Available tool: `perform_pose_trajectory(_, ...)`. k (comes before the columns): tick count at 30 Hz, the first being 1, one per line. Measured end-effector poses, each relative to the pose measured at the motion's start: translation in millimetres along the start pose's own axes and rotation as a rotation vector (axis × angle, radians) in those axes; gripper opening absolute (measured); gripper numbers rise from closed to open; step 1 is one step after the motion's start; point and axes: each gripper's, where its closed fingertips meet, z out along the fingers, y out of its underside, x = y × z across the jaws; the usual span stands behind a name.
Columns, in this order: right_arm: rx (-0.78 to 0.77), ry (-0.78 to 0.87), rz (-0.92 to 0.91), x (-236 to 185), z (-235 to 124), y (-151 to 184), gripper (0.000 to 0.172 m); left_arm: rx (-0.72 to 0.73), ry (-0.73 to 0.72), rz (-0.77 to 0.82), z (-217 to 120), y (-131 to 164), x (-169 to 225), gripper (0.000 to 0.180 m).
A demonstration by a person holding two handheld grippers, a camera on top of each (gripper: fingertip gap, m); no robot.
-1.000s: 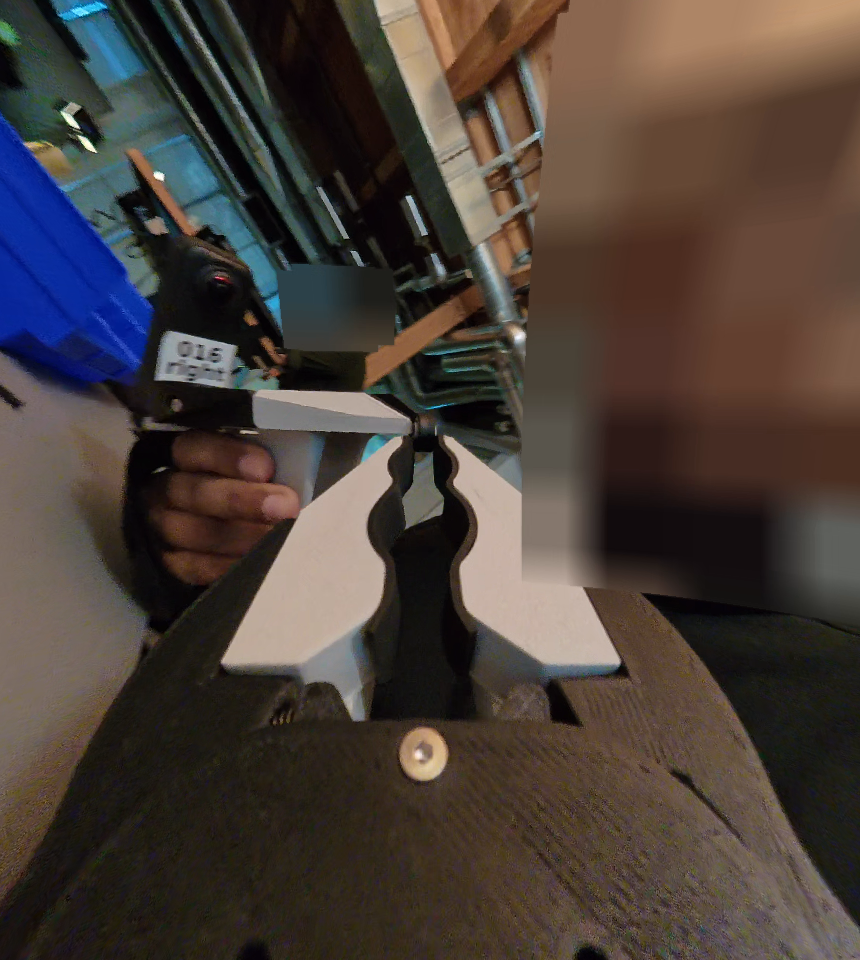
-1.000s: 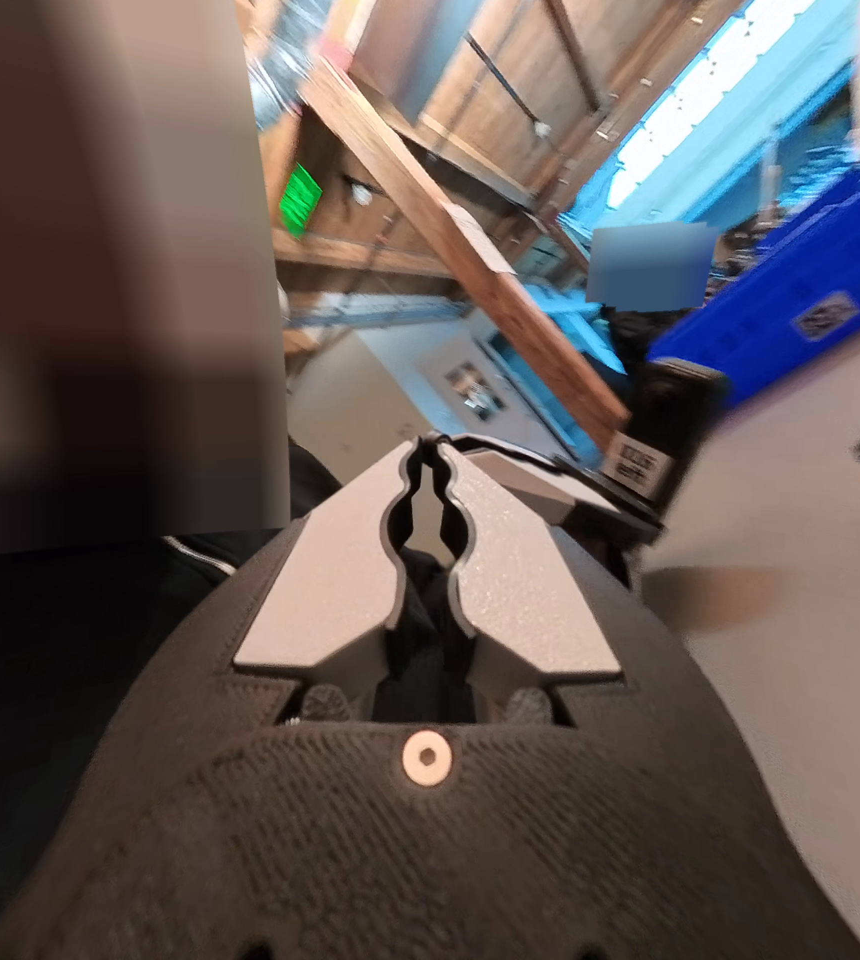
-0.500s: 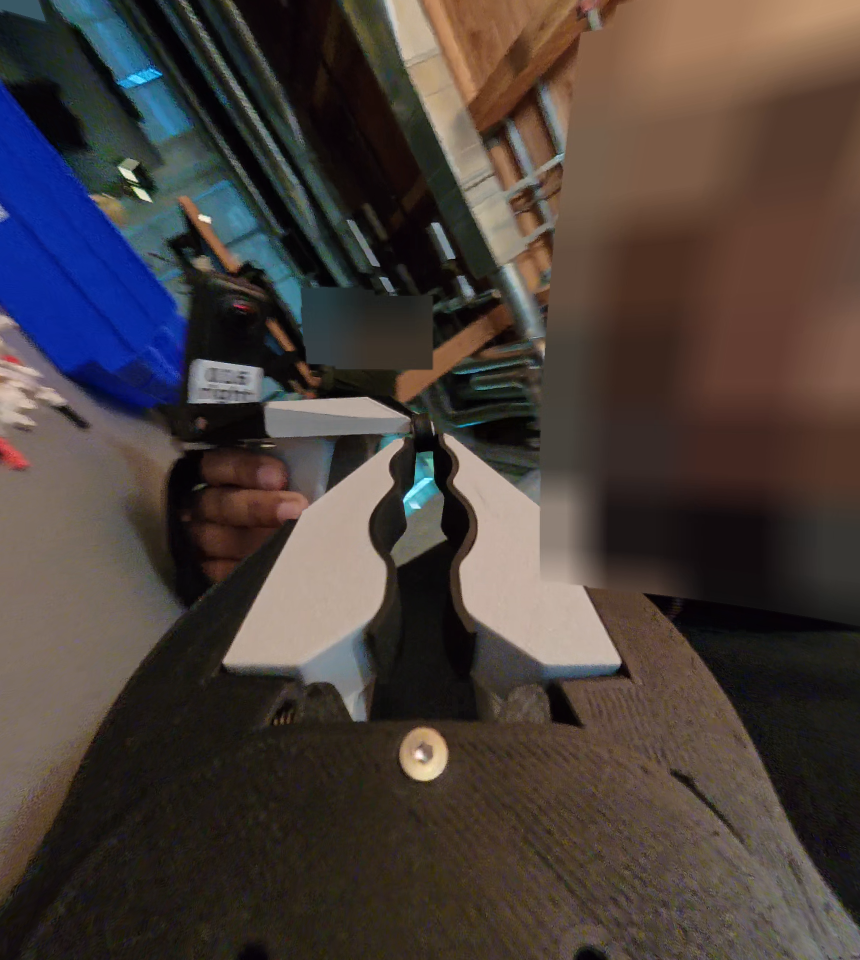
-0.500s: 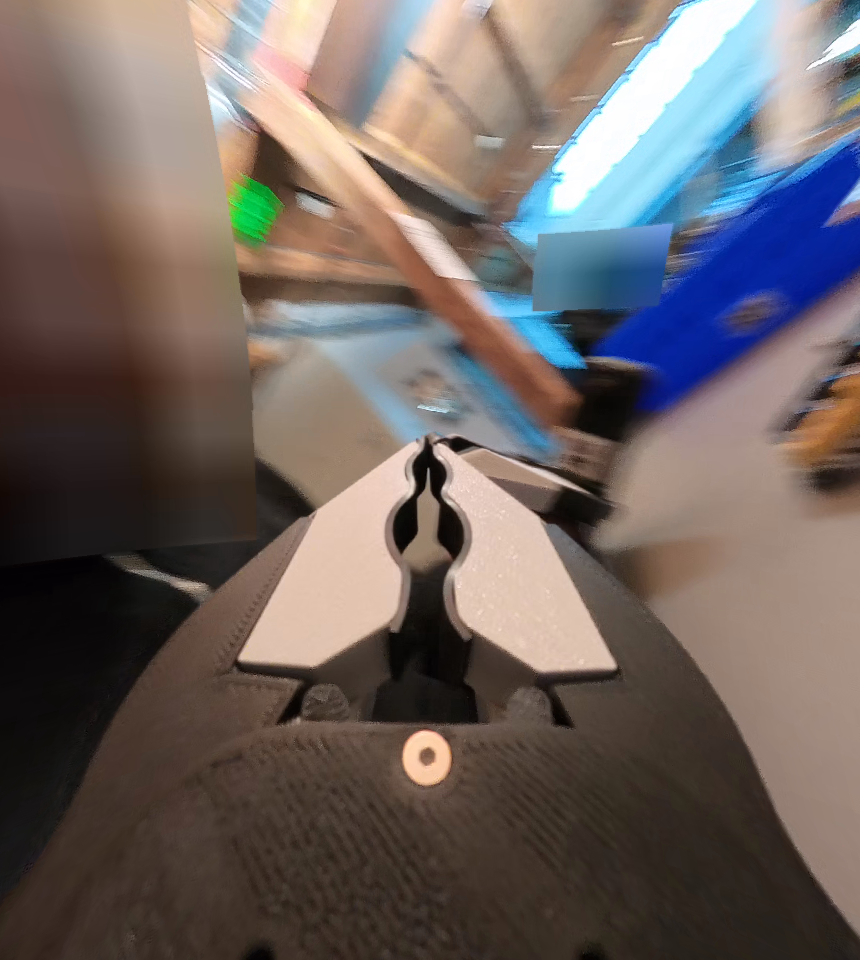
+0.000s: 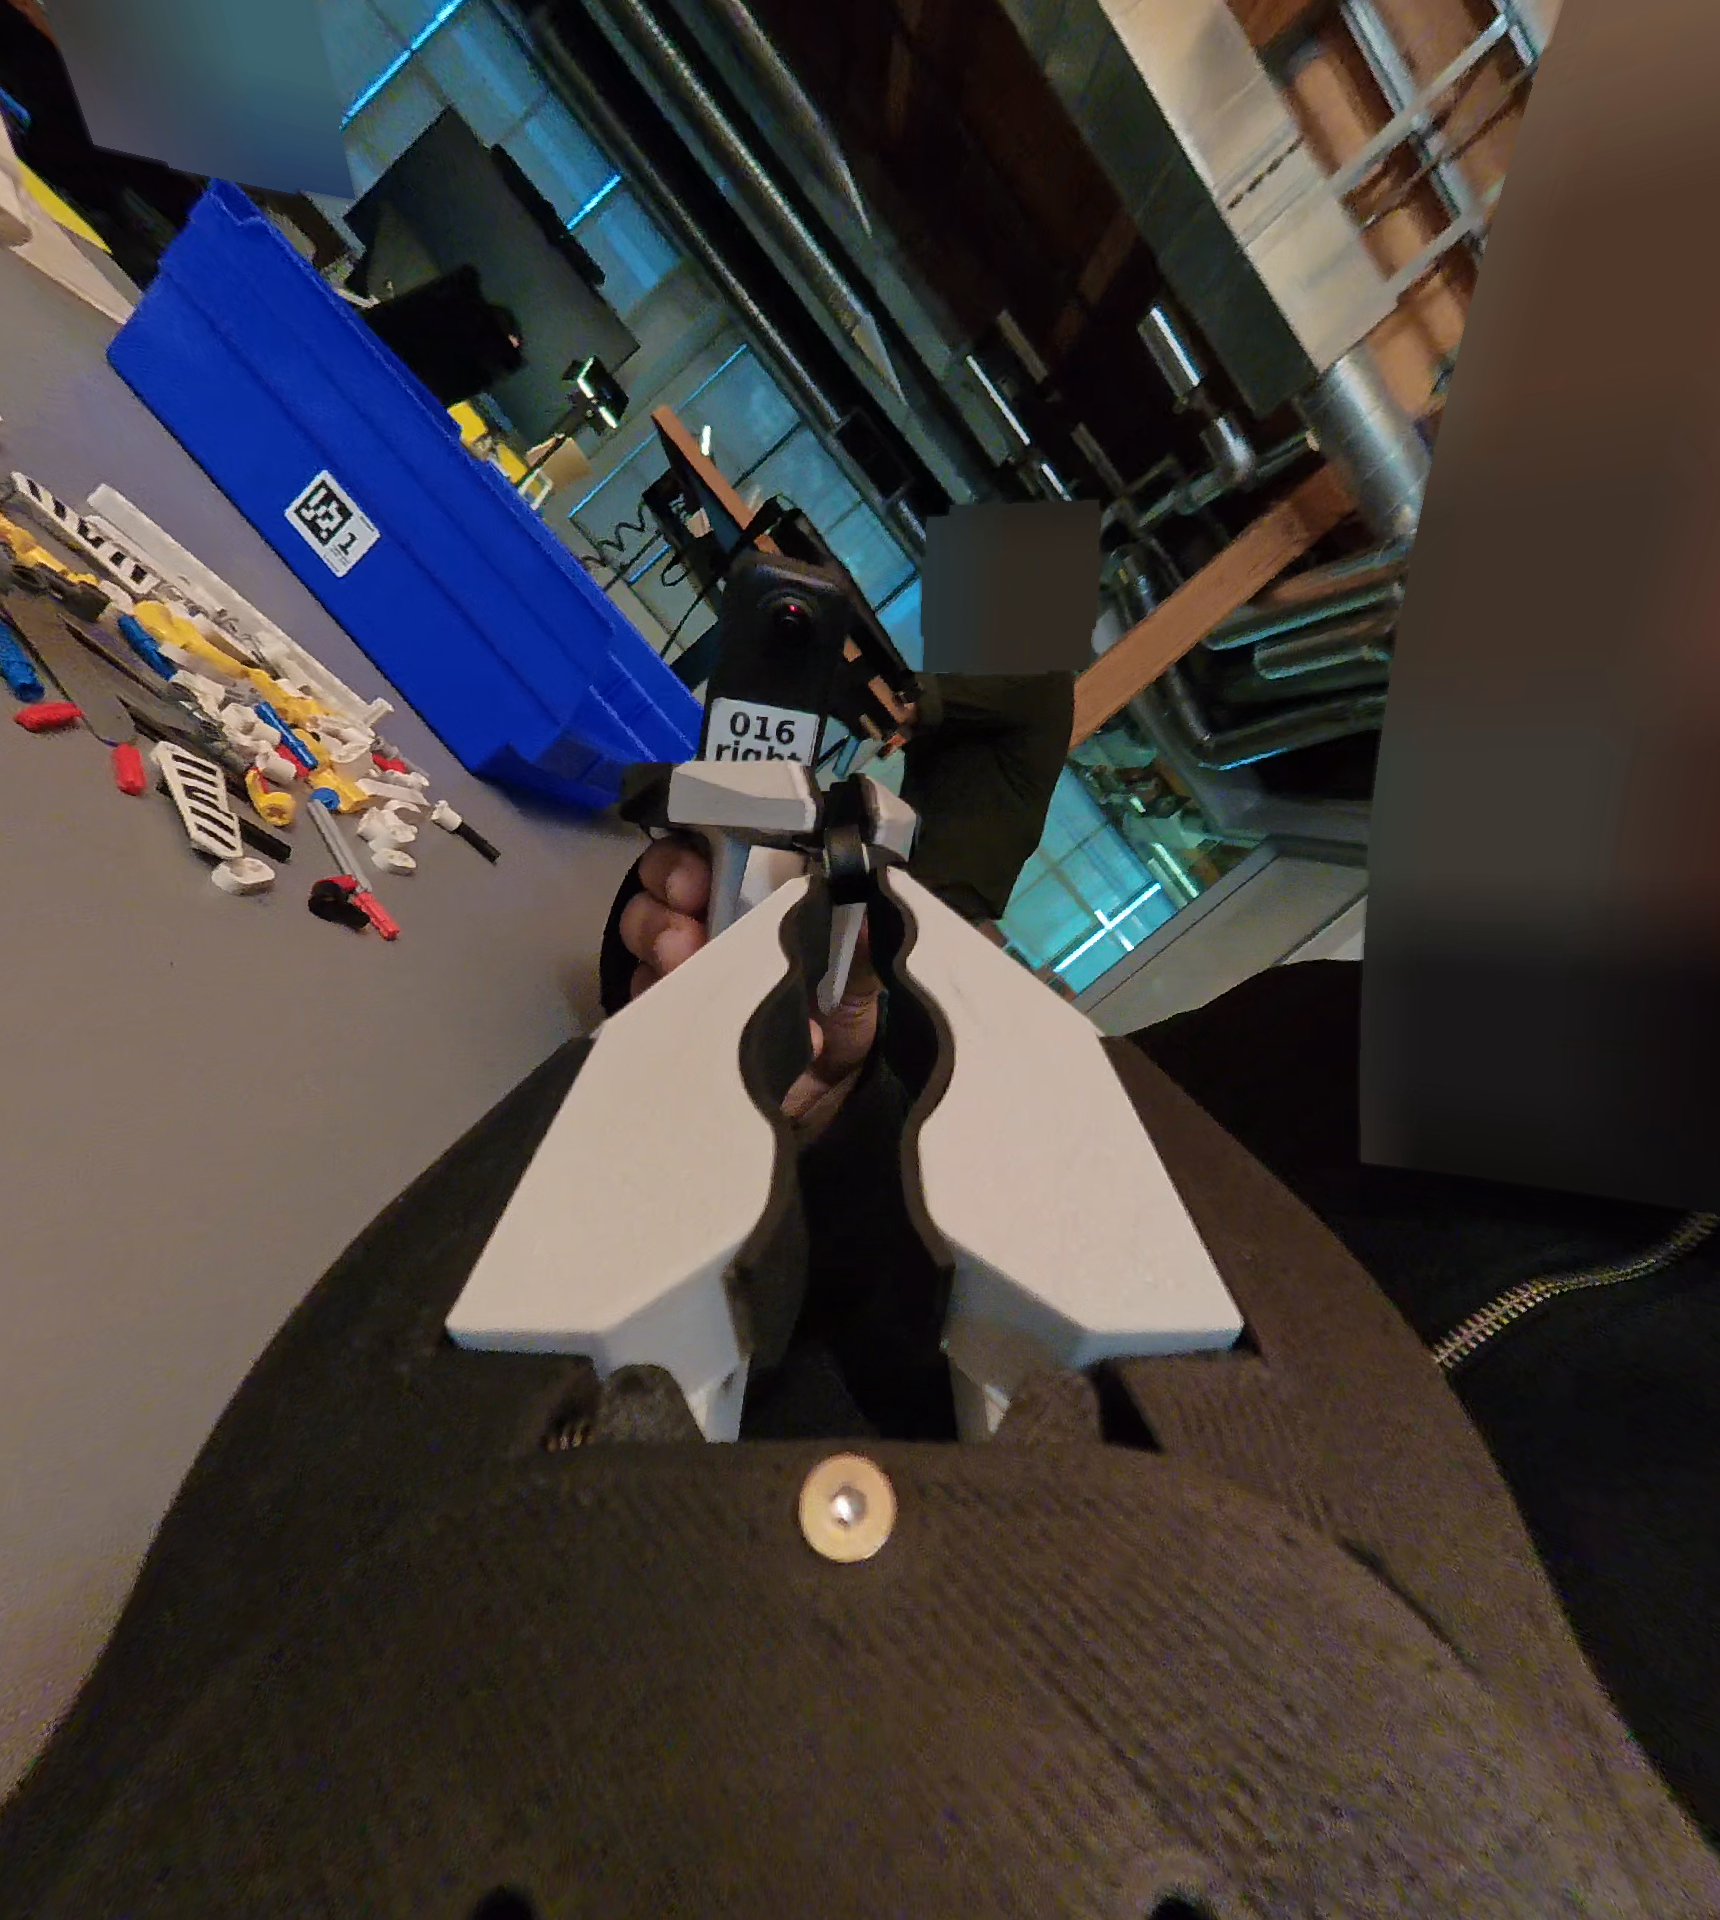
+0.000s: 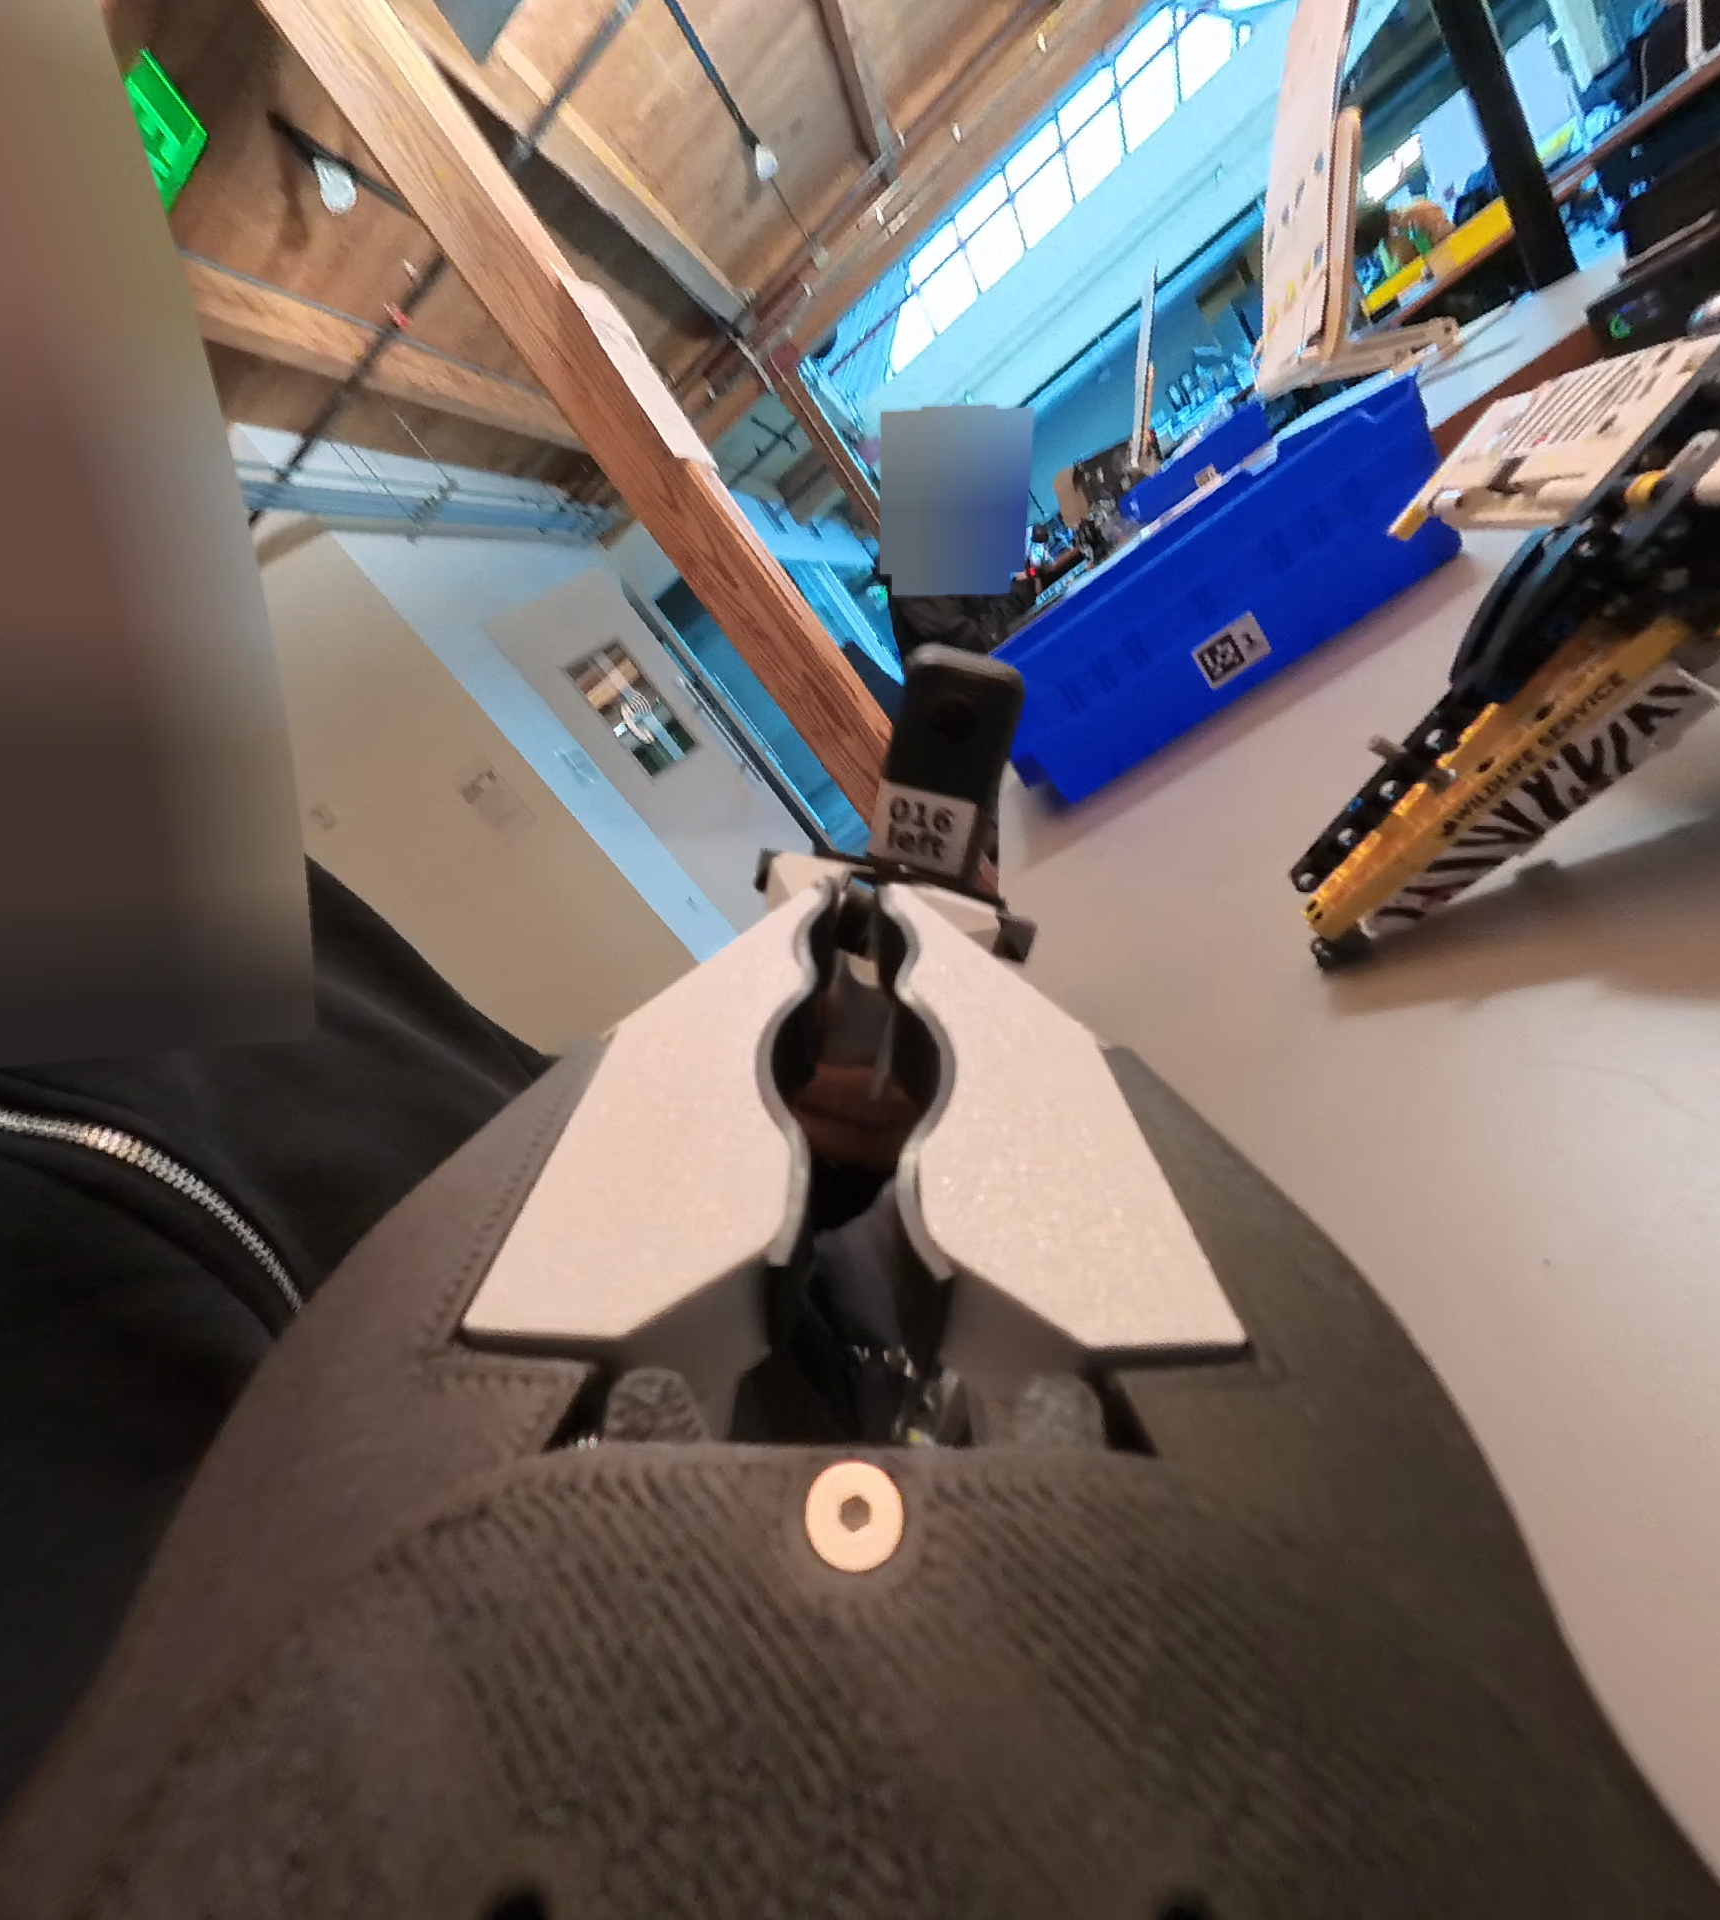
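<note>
My left gripper [image 5: 845, 885] and my right gripper [image 6: 851, 912] are held up off the table, pointing at each other tip to tip. A small black round piece [image 5: 843, 864] sits where the tips meet. In the left wrist view the left fingertips [image 5: 806, 902] close on it from below, and the right gripper [image 5: 835, 821] pinches it between its two grey fingers. In the right wrist view the same dark piece [image 6: 848, 920] shows at my right fingertips, with the left gripper's black camera body [image 6: 949, 748] right behind. A hand [image 5: 669, 914] holds the right gripper's handle.
A grey table [image 5: 160, 1091] carries a heap of loose coloured building pieces [image 5: 212, 707] and a blue bin [image 5: 368, 499]. A partly built yellow, black and zebra-striped model [image 6: 1562, 727] stands at the right, beyond it the blue bin [image 6: 1230, 644]. A person in a black zipped jacket [image 6: 108, 1195] is close by. The grippers are tip to tip, or close to it.
Both grippers have swung round together, staying tip to tip on the black piece. The right gripper has turned from side-on to more head-on. The table and loose pieces have come into view.
</note>
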Motion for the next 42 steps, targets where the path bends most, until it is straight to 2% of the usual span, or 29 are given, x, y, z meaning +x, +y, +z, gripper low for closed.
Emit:
perform_pose_trajectory(16, -0.082, -0.008, -0.001, 1, 0, 11, 0.008, -0.062, -0.074, 0.104, -2, 4, -4, 0.004)
perform_pose_trajectory(22, -0.125, 0.051, -0.05, 5, -2, 14, 0.001, -0.085, -0.12, 0.148, -2, 6, -8, 0.003)
perform_pose_trajectory(32, -0.168, 0.19, -0.216, 9, -2, 12, 0.0, -0.082, -0.207, 0.224, -3, 4, -13, 0.004)
perform_pose_trajectory(40, -0.095, 0.155, -0.181, 8, -4, 4, 0.0, -0.088, -0.184, 0.22, -2, 5, -10, 0.004)
perform_pose_trajectory(41, -0.084, 0.16, -0.191, 9, -5, 2, 0.001, -0.091, -0.186, 0.221, -2, 5, -10, 0.004)
perform_pose_trajectory(42, -0.079, 0.158, -0.195, 9, -6, 0, 0.012, -0.092, -0.194, 0.226, -3, 5, -11, 0.004)
